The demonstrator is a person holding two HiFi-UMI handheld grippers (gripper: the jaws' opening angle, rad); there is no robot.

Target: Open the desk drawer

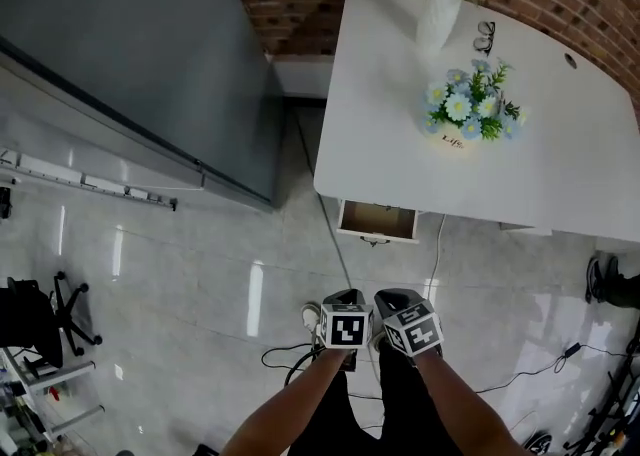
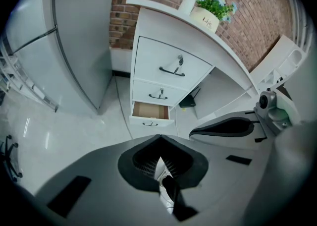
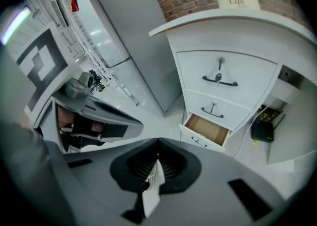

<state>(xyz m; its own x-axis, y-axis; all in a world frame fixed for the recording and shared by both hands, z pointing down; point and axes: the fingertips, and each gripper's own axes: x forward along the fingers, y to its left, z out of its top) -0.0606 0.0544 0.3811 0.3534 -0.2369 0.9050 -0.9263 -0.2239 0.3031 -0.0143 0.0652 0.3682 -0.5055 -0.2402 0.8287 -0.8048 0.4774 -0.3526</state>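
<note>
Bottom drawer (image 1: 378, 221) of the white bench (image 1: 560, 164) is already pulled out, brown inside showing, nothing visible in it. The top drawer (image 2: 171, 64) and middle drawer (image 2: 159, 93) above it are shut, each with what looks like a key above its handle.

Person stands well back from the bench. Left gripper (image 1: 346, 300) and right gripper (image 1: 400, 299) are held side by side close to the body, well apart from the drawer. Fingers of both are closed together on nothing, with only floor showing through the slit between them. Both point toward the drawer stack.

Flower pot (image 1: 470, 109), white vase (image 1: 440, 14) and a pair of glasses (image 1: 485, 36) sit on the bench top, away from the drawer edge.

Judgement: the task looks done or nearly done. I can't tell whether the drawer is at full travel.

Risks from here:
- If more opening is wanted, the fingers must part before reaching the small drawer handle (image 2: 150, 124). Going in closed would only knock the front and push the drawer back in.
- The handle is thin and low, so a grip could slip off or land on the middle drawer's handle instead.
- A hard tug could bring the drawer off its runners or rock the bench and tip the vase.
- Loose cables (image 1: 300, 354) lie on the floor right by the feet, so stepping forward could snag them.
</note>
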